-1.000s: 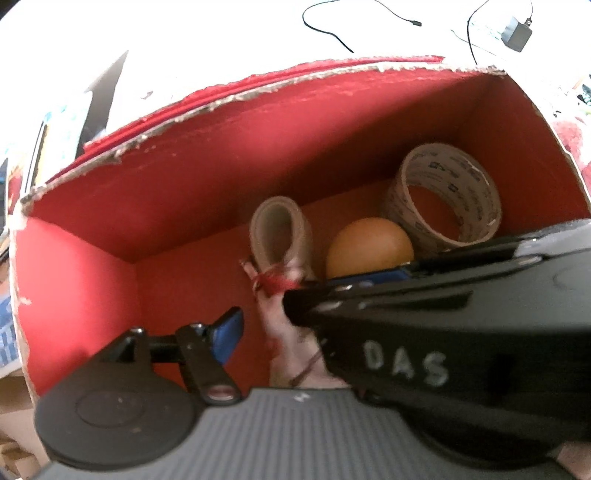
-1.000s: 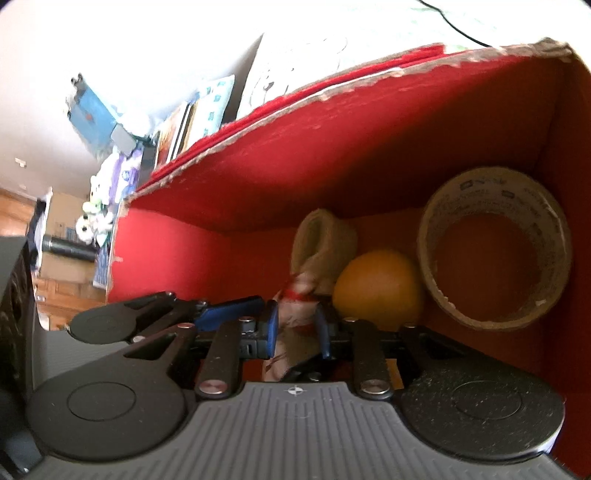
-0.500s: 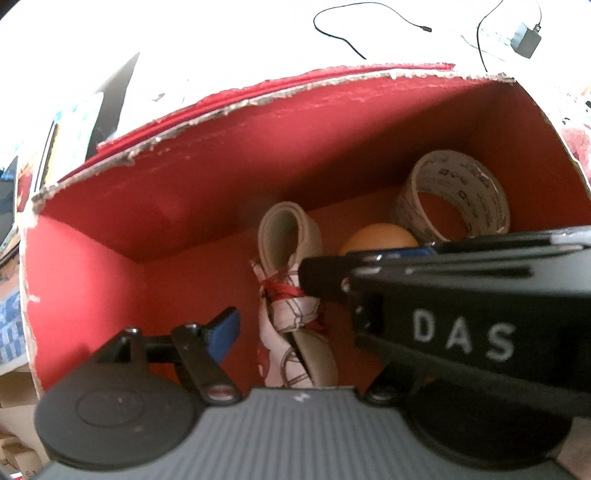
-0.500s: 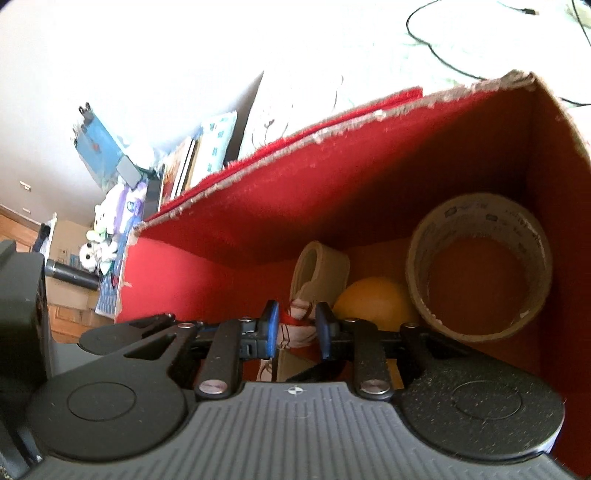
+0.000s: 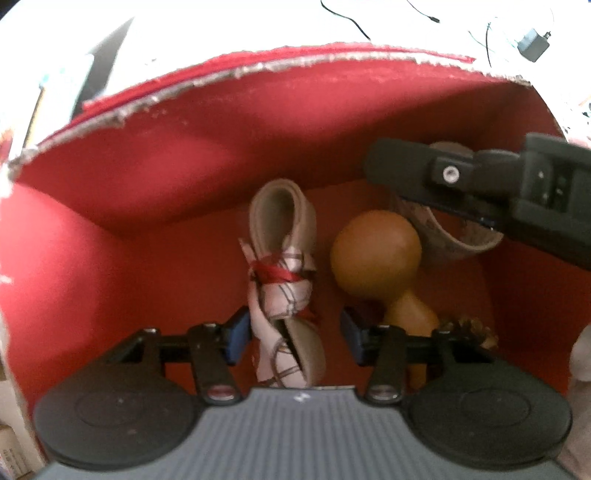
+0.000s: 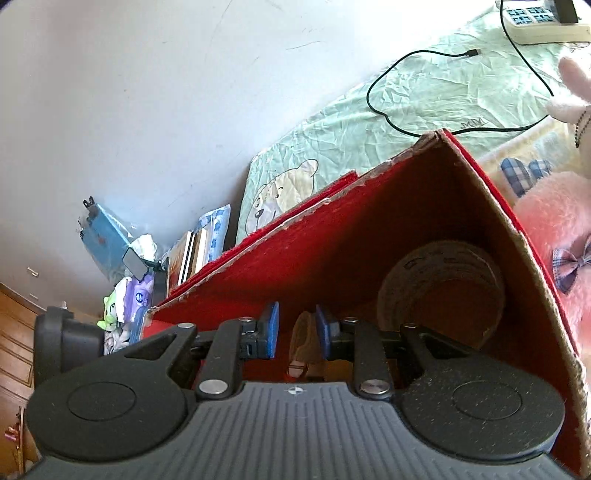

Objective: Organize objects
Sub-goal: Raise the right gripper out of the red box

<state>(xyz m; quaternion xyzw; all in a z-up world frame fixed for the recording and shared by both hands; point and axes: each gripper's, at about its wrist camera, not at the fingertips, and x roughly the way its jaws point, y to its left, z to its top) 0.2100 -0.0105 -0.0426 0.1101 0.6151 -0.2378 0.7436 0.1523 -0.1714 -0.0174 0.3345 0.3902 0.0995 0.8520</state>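
Inside the red box point(image 5: 155, 184) a beige cloth bundle point(image 5: 284, 280) tied with red ribbon lies on the floor. An orange gourd point(image 5: 376, 254) lies right of it, and a tape roll point(image 5: 461, 243) stands behind that. My left gripper point(image 5: 291, 338) is open low in the box, its blue pads point(image 5: 234, 336) either side of the bundle's near end. My right gripper point(image 6: 297, 332) is open above the box point(image 6: 369, 236) and holds nothing. The bundle point(image 6: 301, 343) shows far below its gap, the tape roll point(image 6: 443, 291) to the right. Its black housing point(image 5: 480, 188) crosses the left view's upper right.
A small brown knobbly thing point(image 5: 465, 328) sits by the gourd's neck. The box rests on a green bear-print sheet point(image 6: 406, 103) with a black cable point(image 6: 388, 107) and a power strip point(image 6: 543, 22). A pink plush point(image 6: 554, 229) presses its right wall. Books and clutter point(image 6: 184, 258) lie at left.
My right gripper has opened, let go of the bundle and risen out of the box. The bundle now lies on the box floor between the left gripper's pads.
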